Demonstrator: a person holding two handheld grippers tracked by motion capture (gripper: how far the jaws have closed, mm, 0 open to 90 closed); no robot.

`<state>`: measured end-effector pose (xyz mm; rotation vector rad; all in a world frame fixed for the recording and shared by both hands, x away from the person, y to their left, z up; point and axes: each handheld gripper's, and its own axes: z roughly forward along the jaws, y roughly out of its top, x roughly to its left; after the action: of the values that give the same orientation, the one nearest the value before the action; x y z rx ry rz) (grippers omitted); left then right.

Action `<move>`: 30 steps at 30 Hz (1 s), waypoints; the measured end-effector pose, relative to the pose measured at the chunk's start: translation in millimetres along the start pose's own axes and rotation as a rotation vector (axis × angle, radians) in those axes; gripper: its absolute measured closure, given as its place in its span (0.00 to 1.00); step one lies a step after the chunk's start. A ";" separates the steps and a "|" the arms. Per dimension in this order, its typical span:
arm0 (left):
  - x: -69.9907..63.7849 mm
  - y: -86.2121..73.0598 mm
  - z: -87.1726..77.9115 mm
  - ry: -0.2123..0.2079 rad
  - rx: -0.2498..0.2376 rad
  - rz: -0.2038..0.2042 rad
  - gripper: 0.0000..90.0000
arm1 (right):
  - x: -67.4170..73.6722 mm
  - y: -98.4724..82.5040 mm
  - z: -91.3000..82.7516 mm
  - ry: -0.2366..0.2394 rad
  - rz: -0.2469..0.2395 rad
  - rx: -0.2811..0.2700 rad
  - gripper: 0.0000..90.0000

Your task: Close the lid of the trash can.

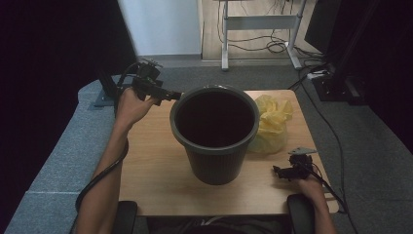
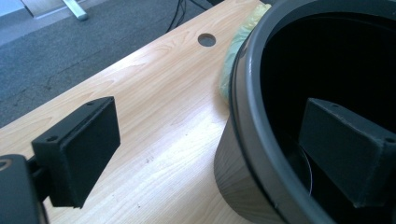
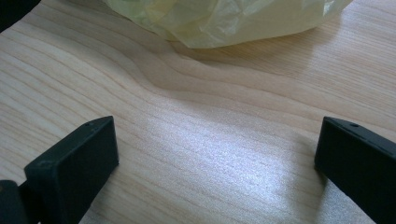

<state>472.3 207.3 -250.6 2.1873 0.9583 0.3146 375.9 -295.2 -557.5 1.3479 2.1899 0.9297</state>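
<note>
Dark grey bin (image 1: 215,134) stood upright near the middle of the wooden worktop (image 1: 156,165), mouth open, interior dark. A crumpled yellow plastic bag (image 1: 272,124) lay on the worktop just beside the bin, on its right and slightly behind, touching or nearly touching its wall.

Left gripper (image 1: 176,96) was held up at the bin's upper left rim. In the left gripper view its jaws stood wide apart and straddled the rim (image 2: 247,116): one jaw outside over the bare wood, the other inside the bin's mouth. Neither jaw was seen pressing the rim. A round hole (image 2: 206,39) in the worktop showed beyond, with the bag's edge beside the bin wall.

Right gripper (image 1: 277,170) sat low at the front right of the worktop, well apart from the bin, in the person's right hand (image 1: 310,187). Its own view showed the jaws spread wide with nothing between them but wood grain; the bag (image 3: 224,18) lay ahead of them, not touched.

Grey carpeted floor around the worktop; a desk frame (image 1: 260,24) and cables farther back.
</note>
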 end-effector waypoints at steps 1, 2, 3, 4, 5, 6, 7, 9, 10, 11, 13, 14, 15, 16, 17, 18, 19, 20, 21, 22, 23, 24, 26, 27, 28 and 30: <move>1.5 -1.7 -2.2 0.002 -0.005 0.002 0.04 | 0.0 0.0 0.0 0.000 0.000 0.000 0.00; 3.1 -3.3 -4.3 0.005 -0.007 0.004 0.02 | 0.0 0.0 0.0 0.000 0.000 0.000 0.00; 4.7 -5.0 -6.3 0.004 -0.011 0.003 0.01 | 0.0 0.0 0.0 0.000 0.000 0.000 0.00; 6.3 -6.6 -8.2 0.004 -0.013 0.000 0.00 | 0.0 0.0 -0.1 0.000 0.000 0.000 0.00; 7.8 -8.1 -9.9 0.009 -0.015 -0.004 0.00 | 0.0 0.0 -0.1 0.000 0.000 0.000 0.00; 9.4 -9.6 -11.5 0.013 -0.017 -0.007 0.00 | 0.0 0.0 -0.1 0.000 0.000 0.000 0.00; 11.0 -11.2 -12.7 0.014 -0.019 -0.011 0.00 | 0.0 0.0 -0.1 0.000 0.000 0.000 0.00; 13.6 -14.1 -13.8 0.018 -0.020 -0.019 0.00 | 0.0 0.0 -0.1 0.000 0.000 0.000 0.00; 14.5 -15.5 -13.5 0.020 -0.019 -0.021 0.00 | 0.0 0.0 -0.1 0.000 0.000 0.000 0.00; 15.3 -16.8 -13.0 0.020 -0.018 -0.023 0.00 | 0.0 0.0 -0.1 0.000 0.000 0.000 0.00; 16.4 -19.3 -11.1 0.026 -0.011 -0.027 0.00 | 0.0 0.0 -0.1 0.000 0.000 0.000 0.00; 16.9 -20.4 -9.9 0.031 -0.007 -0.029 0.00 | 0.0 0.0 -0.1 0.000 0.000 0.000 0.00; 16.9 -20.4 -9.9 0.031 -0.007 -0.029 0.00 | 0.0 0.0 -0.1 0.000 0.000 0.000 0.00; 17.8 -22.7 -6.6 0.043 0.008 -0.032 0.00 | 0.0 0.0 -0.1 0.000 0.000 0.000 0.00; 18.0 -23.8 -4.5 0.045 0.017 -0.031 0.00 | 0.0 0.0 -0.1 -0.001 0.000 0.000 0.00; 17.7 -24.9 -2.3 0.045 0.024 -0.033 0.00 | 0.0 0.0 -0.1 0.000 0.000 0.000 0.00; 17.2 -25.8 -0.2 0.043 0.031 -0.032 0.00 | 0.0 0.0 -0.1 0.000 0.000 0.000 0.00; 16.3 -26.5 1.9 0.041 0.035 -0.030 0.00 | 0.0 0.0 -0.1 0.000 0.000 0.000 0.00; 15.4 -26.8 3.9 0.036 0.038 -0.029 0.00 | 0.0 0.0 -0.1 0.000 0.000 0.000 0.00; 14.3 -26.8 5.8 0.032 0.040 -0.028 0.00 | 0.0 0.0 -0.1 0.000 0.000 0.000 0.00; 12.8 -26.4 7.6 0.028 0.041 -0.027 0.00 | 0.0 0.0 -0.1 0.000 0.000 0.000 0.00; 11.5 -25.7 9.3 0.025 0.043 -0.023 0.00 | 0.0 0.0 -0.1 0.000 -0.001 0.000 0.00; 9.1 -23.7 11.5 0.028 0.042 -0.022 0.01 | 0.0 0.0 -0.1 0.000 0.000 0.000 0.00; 8.0 -22.6 12.5 0.023 0.042 -0.021 0.01 | 0.0 0.0 -0.1 0.000 0.000 0.000 0.00; 6.8 -21.6 13.3 0.019 0.044 -0.021 0.01 | 0.0 0.0 -0.1 -0.001 0.000 0.000 0.00; 5.6 -20.5 14.3 0.027 0.051 -0.019 0.00 | 0.0 0.0 -0.1 0.000 0.000 0.000 0.00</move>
<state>471.9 213.4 -275.5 2.2244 1.0116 0.3145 375.9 -295.3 -557.4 1.3476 2.1900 0.9288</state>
